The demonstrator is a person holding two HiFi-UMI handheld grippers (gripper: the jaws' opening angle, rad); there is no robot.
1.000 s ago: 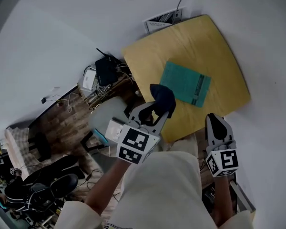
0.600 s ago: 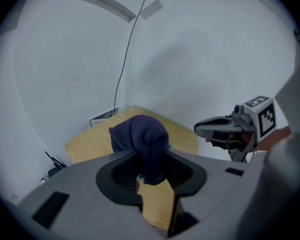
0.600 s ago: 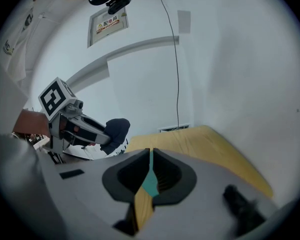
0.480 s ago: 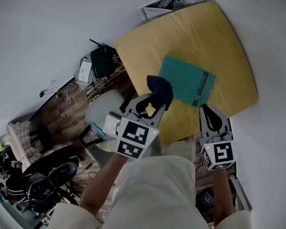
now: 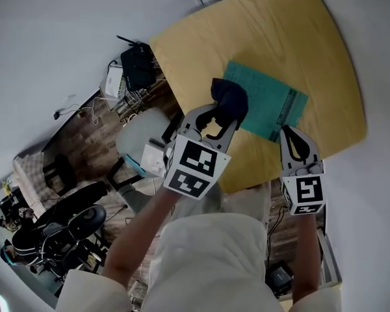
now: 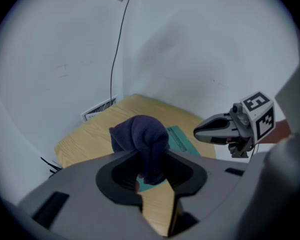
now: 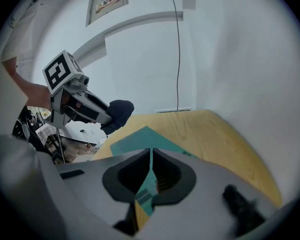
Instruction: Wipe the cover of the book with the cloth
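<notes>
cloth [image 6: 140,139] clamped in left gripper [image 6: 152,156], above book [image 5: 268,103]

Book [image 5: 271,104] on table [image 5: 247,31], cloth [image 5: 229,98] at its left edge.

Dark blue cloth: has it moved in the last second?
Yes. The dark blue cloth moved toward the teal book and now overlaps its left edge.

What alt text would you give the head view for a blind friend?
Seen from above, a person's left tool grips a bunched dark blue cloth over the edge of a teal book lying on a yellow wooden table. The right tool, shut and empty, points at the book's near edge.
</notes>
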